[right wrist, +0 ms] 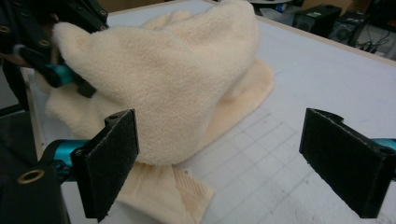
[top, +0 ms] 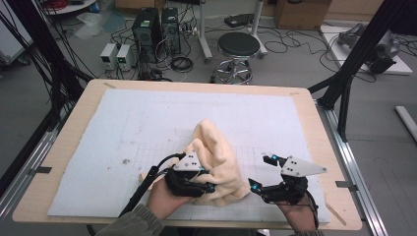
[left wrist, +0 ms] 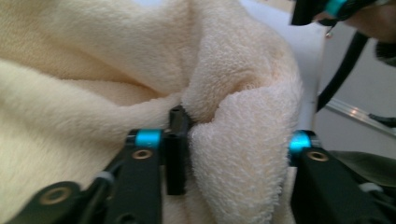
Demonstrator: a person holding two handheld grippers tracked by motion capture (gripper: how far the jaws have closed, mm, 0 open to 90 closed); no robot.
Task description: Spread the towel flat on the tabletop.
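Observation:
A cream fleece towel [top: 219, 157] lies bunched up near the front middle of the table, one part heaped up high. My left gripper [top: 208, 179] reaches into its near left side. In the left gripper view a thick fold of the towel [left wrist: 243, 140] fills the gap between the jaws of my left gripper [left wrist: 238, 149], with the left pad [left wrist: 176, 154] against it. My right gripper [top: 262, 173] stands open just right of the towel, nothing between its pads [right wrist: 112, 163]. The towel [right wrist: 177, 79] rises ahead of my right gripper [right wrist: 226, 161], held up at the far left.
A white gridded mat [top: 147, 123] covers most of the wooden table [top: 69, 132]. A folded cream corner [right wrist: 173, 196] lies flat on the mat under the heap. A stool [top: 238, 46], computers and cables stand beyond the far edge.

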